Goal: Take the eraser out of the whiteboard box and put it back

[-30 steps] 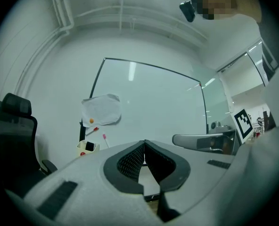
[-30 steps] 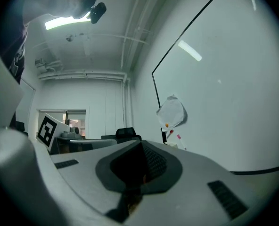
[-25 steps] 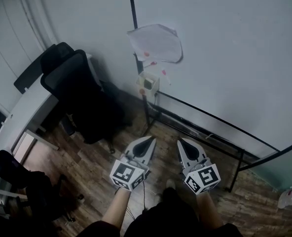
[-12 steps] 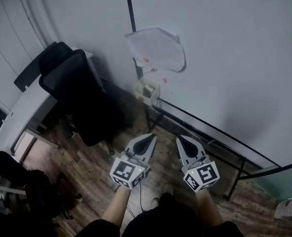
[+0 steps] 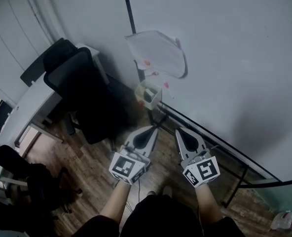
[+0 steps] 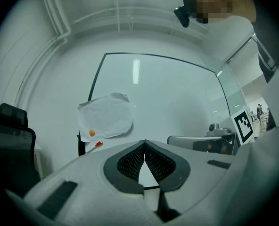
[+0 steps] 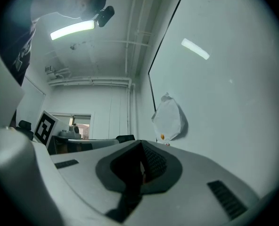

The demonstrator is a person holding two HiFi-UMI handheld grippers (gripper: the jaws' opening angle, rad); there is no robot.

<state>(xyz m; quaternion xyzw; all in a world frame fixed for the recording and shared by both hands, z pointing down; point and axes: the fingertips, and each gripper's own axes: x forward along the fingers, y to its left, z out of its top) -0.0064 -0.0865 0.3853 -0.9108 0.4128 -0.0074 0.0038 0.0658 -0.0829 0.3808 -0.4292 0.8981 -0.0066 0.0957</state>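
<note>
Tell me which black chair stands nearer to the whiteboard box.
The tall office chair beside the white desk; the other chair is at the lower left, farther from the box.

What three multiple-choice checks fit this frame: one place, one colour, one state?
1. Where is the whiteboard box?
A. On the desk
B. Just below the crumpled paper on the whiteboard
C. On the floor

2. What colour is the office chair?
A. Red
B. White
C. Black

3. How do the jaws of the left gripper stand?
A. Shut, with nothing between them
B. Wide open
C. Shut on the eraser

Key:
1 B: the head view shows the box under the paper, at the board's lower left corner.
2 C: its seat and back are black.
3 A: the left gripper view shows the pads meeting at the tips with nothing between them.
</note>
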